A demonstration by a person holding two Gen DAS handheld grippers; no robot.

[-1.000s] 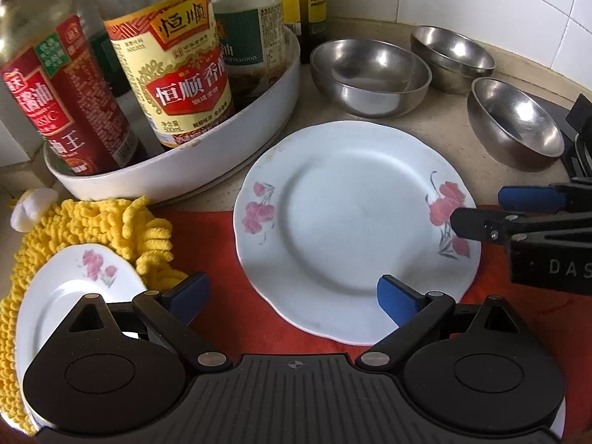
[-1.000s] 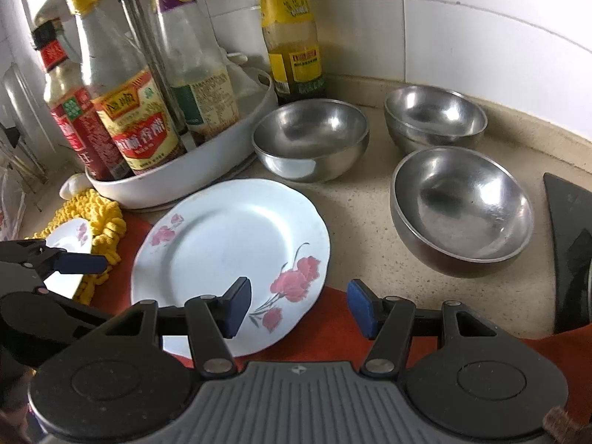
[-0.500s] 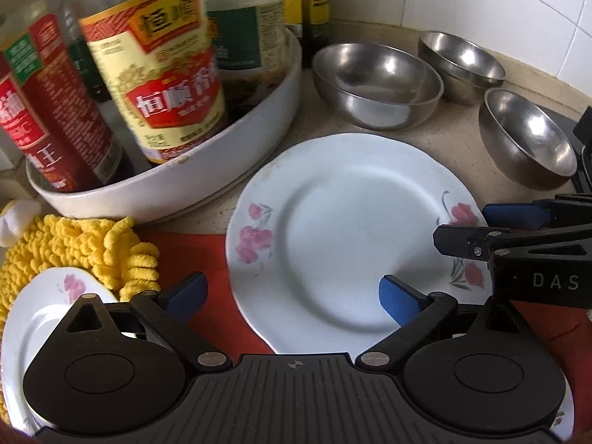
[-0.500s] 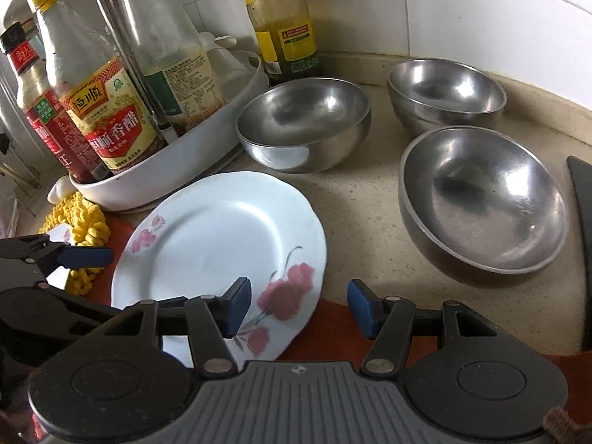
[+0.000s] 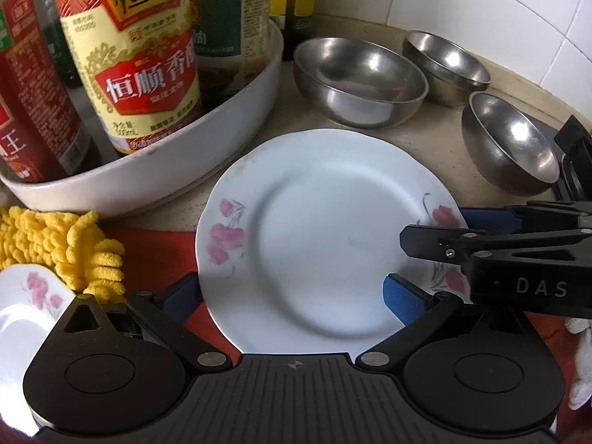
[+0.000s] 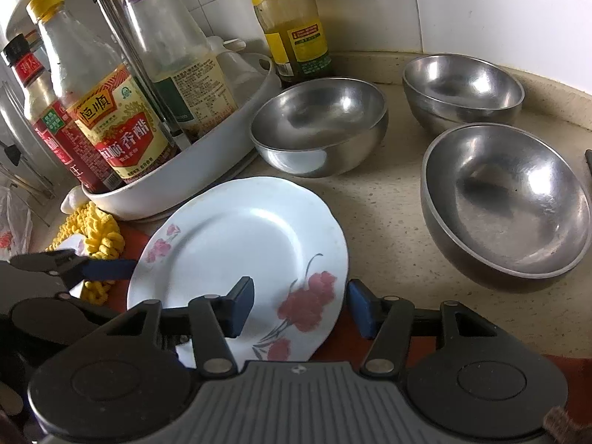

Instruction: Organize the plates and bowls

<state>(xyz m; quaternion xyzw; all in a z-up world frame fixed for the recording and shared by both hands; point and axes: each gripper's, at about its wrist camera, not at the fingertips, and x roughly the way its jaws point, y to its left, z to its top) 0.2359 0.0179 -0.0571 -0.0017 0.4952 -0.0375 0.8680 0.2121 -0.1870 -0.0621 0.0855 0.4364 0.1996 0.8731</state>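
Right wrist view shows little done: three steel bowls (image 6: 507, 203) sit unstacked on the bench, both grippers' fingers apart around the floral plate (image 6: 240, 244), unclamped.

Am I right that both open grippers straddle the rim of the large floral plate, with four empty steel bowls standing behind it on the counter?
Not quite: there are three steel bowls, not four. The right wrist view shows them, all empty. The rest holds: the left gripper and right gripper are open, each straddling the rim of the floral plate.
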